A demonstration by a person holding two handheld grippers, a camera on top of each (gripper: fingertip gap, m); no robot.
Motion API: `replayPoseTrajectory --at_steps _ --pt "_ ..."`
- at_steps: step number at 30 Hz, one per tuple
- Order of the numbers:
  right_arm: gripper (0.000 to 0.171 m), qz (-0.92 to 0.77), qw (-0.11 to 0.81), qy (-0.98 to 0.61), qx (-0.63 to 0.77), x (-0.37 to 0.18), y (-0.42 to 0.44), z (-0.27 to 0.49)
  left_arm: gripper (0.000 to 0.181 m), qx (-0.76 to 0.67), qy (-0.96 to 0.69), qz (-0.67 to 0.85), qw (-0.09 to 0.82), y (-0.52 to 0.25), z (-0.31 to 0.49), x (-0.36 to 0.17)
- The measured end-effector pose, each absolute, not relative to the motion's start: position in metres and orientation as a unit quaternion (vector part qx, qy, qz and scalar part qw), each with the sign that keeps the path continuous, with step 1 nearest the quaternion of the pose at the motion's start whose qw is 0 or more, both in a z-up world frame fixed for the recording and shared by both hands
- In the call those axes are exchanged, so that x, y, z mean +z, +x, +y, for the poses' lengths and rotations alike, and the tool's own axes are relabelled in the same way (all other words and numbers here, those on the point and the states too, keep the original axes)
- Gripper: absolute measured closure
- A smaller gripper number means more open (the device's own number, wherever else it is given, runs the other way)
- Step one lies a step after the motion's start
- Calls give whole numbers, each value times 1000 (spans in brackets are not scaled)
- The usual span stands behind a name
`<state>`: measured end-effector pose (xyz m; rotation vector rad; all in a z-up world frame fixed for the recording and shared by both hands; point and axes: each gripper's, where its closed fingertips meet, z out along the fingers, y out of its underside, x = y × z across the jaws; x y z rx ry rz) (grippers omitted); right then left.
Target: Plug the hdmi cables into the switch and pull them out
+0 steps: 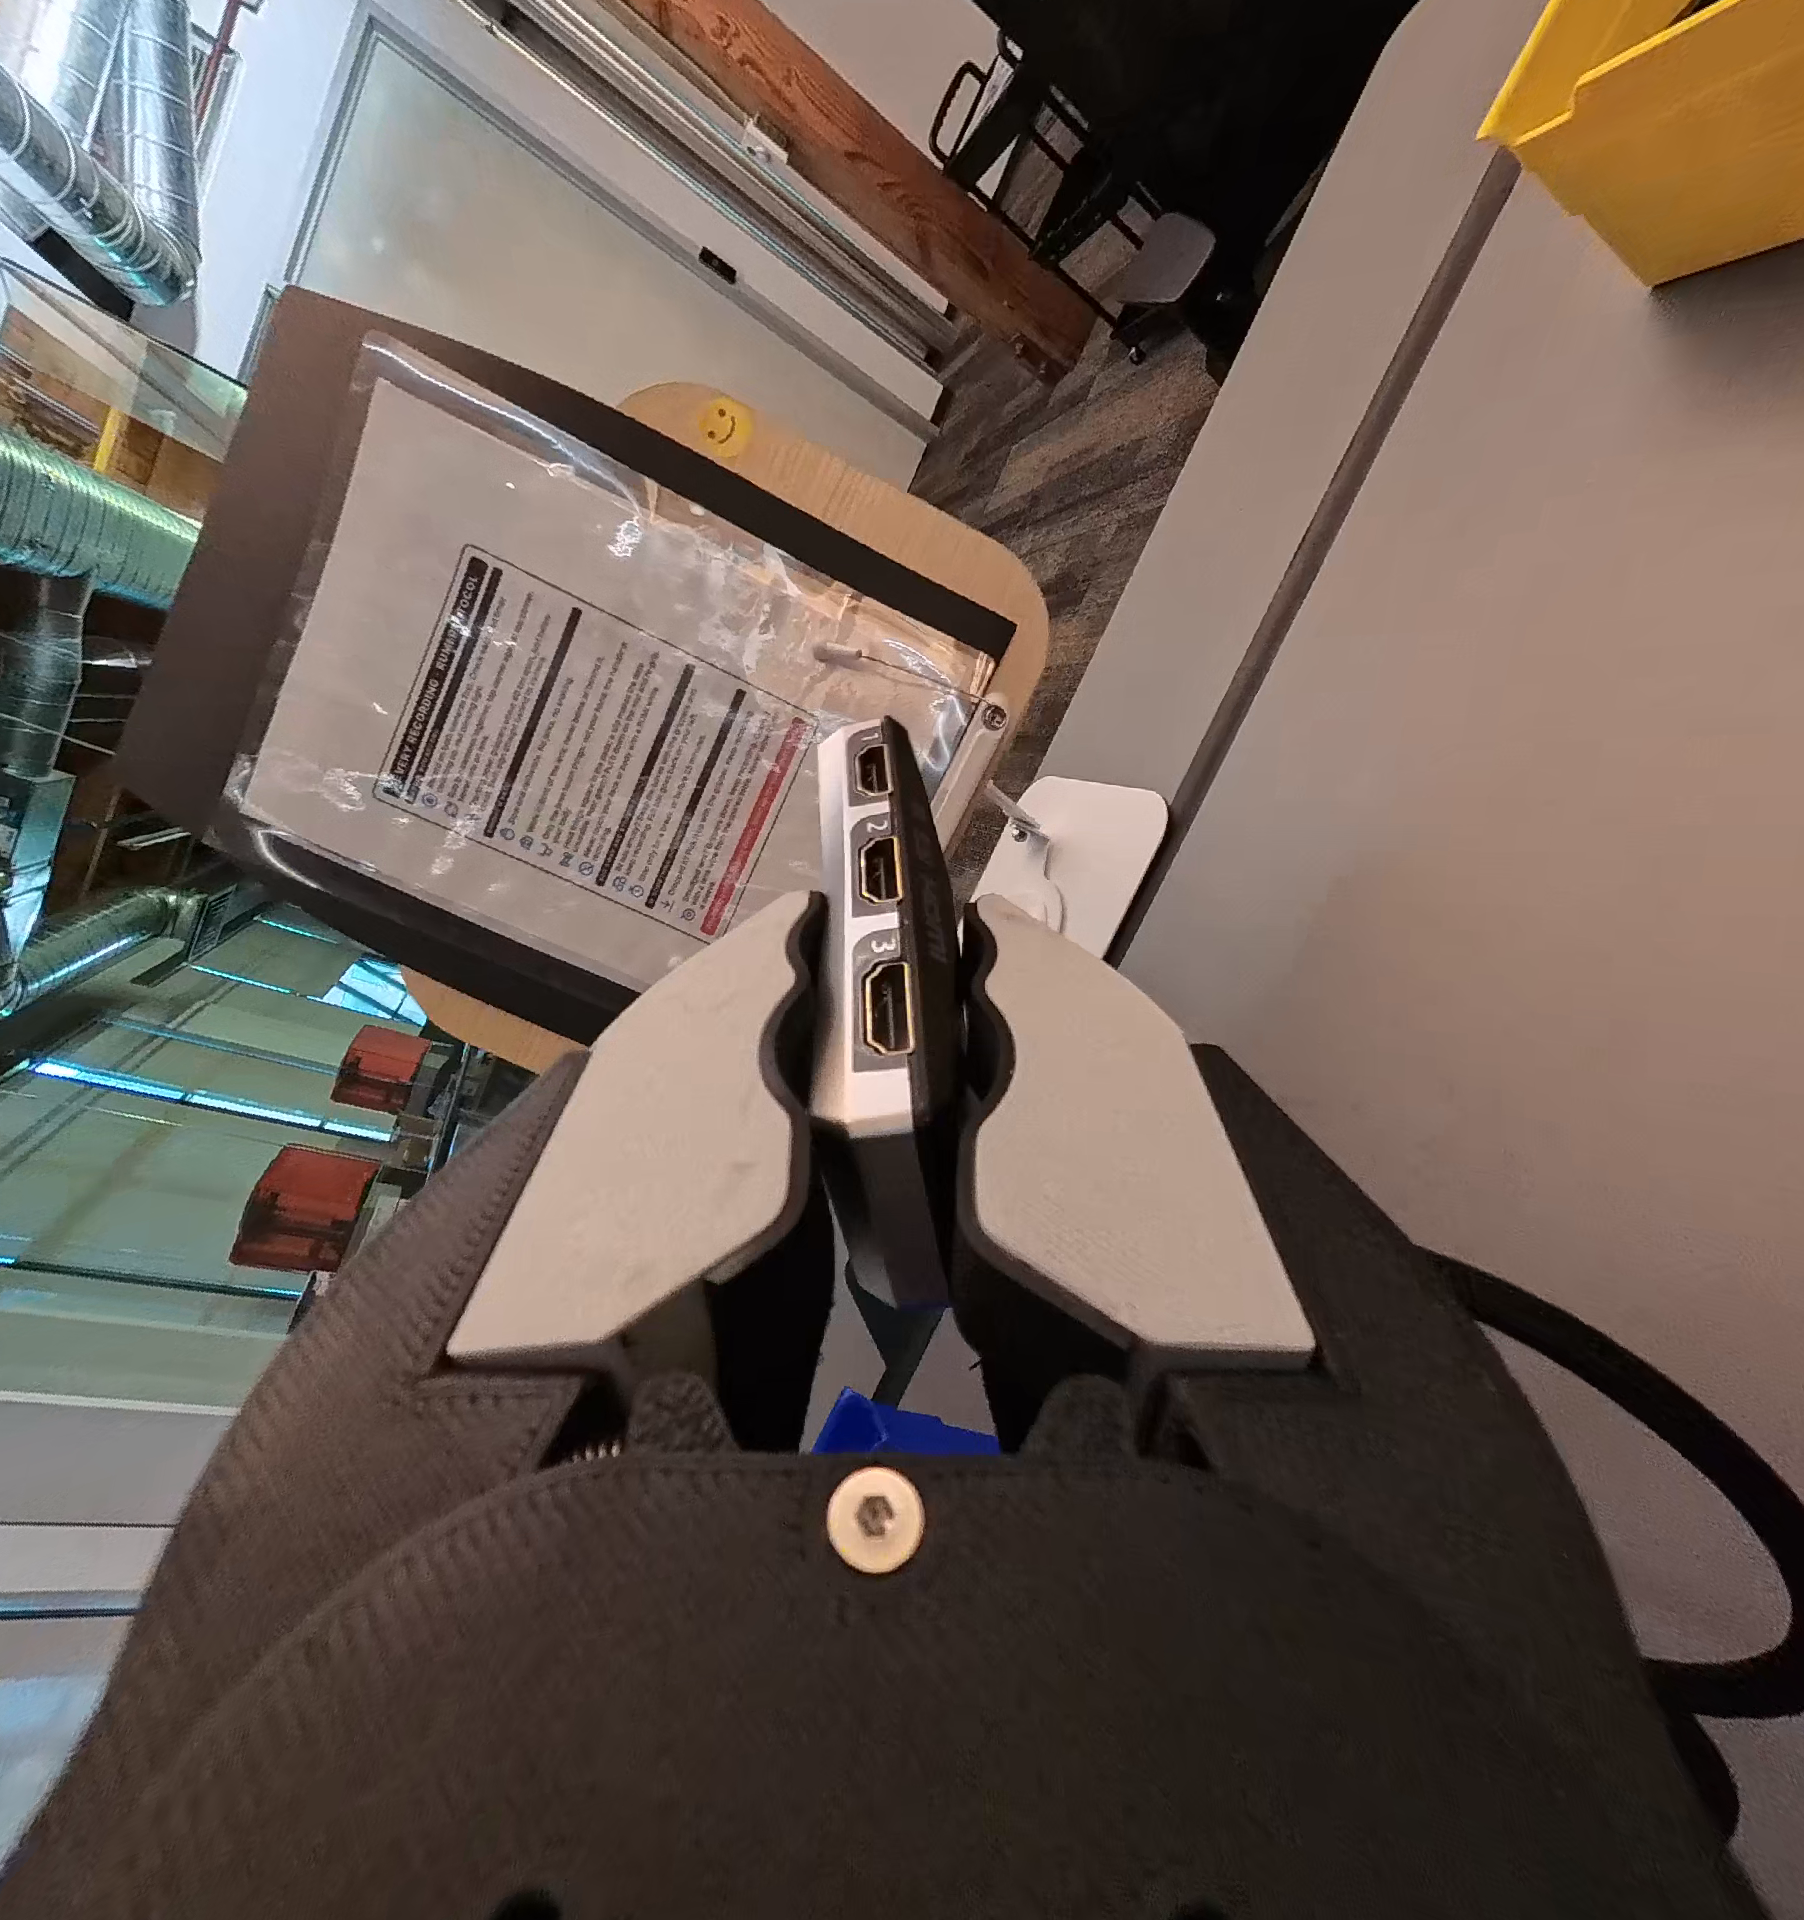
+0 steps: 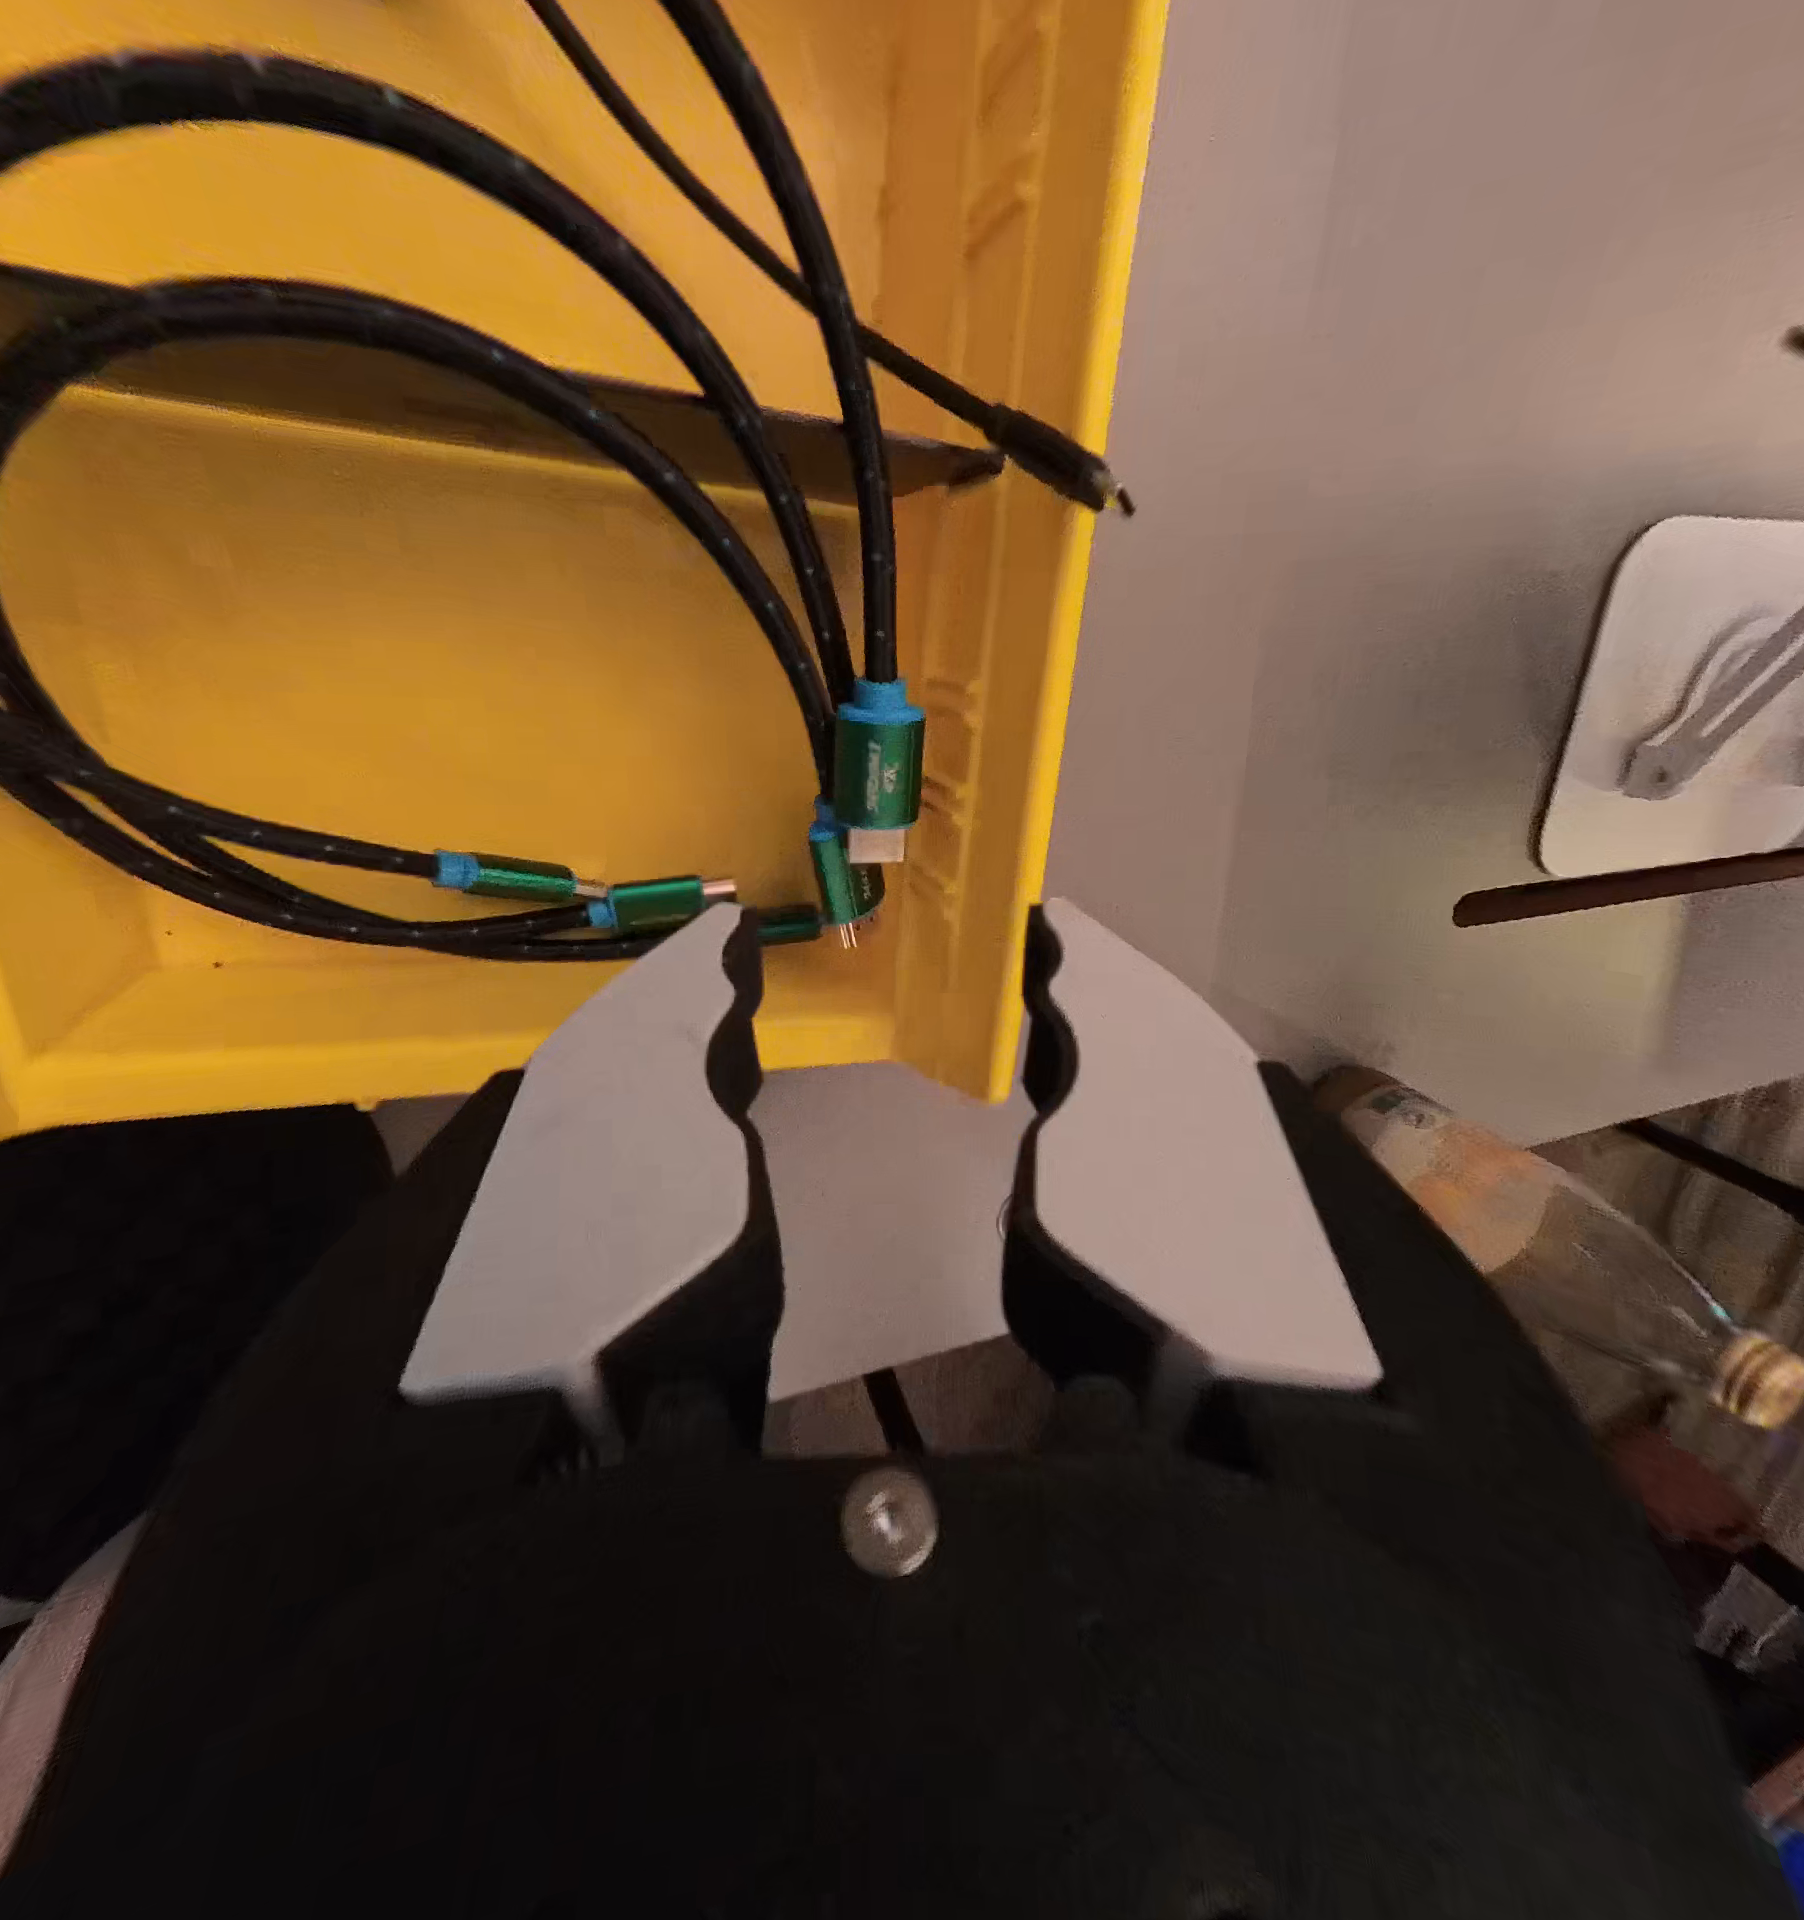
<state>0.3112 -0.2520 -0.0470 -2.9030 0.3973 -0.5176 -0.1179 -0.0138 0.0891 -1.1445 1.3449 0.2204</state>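
The left gripper (image 1: 890,971) is pinching the switch (image 1: 882,935), all three visible ports empty. The right gripper (image 2: 887,925), spread and empty, is hovering over the cables (image 2: 877,764) lying in the yellow bin (image 2: 1023,623). No plugging done yet, apparently.

Left wrist view: bright, even daylight. Glare on the plastic-wrapped sheet (image 1: 607,727) behind; soft shadow beneath the yellow bin (image 1: 1698,135) on the grey worktop (image 1: 1552,831). Centre sharp, with the switch (image 1: 893,935) ports crisp. Strong wide-angle bending at the edges; lower left smeared.

Right wrist view: dimmer, warmer. Motion blur throughout: cables (image 2: 462,343) soft, bottle (image 2: 1563,1268) at right streaked. The black body below the tongs (image 2: 887,914) is underexposed, almost without detail. Edges bowed.
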Motion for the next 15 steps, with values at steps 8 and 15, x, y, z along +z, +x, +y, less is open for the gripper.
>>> replayPoseTrajectory --at_steps 8,15 --pt "122 -214 471 -839 -168 92 154 -122 159 -51 -470 623 623 -110 -42 95" --pt "123 -574 581 -577 -14 91 -74 -128 159 -152 -373 732 549 -95 -105 72"
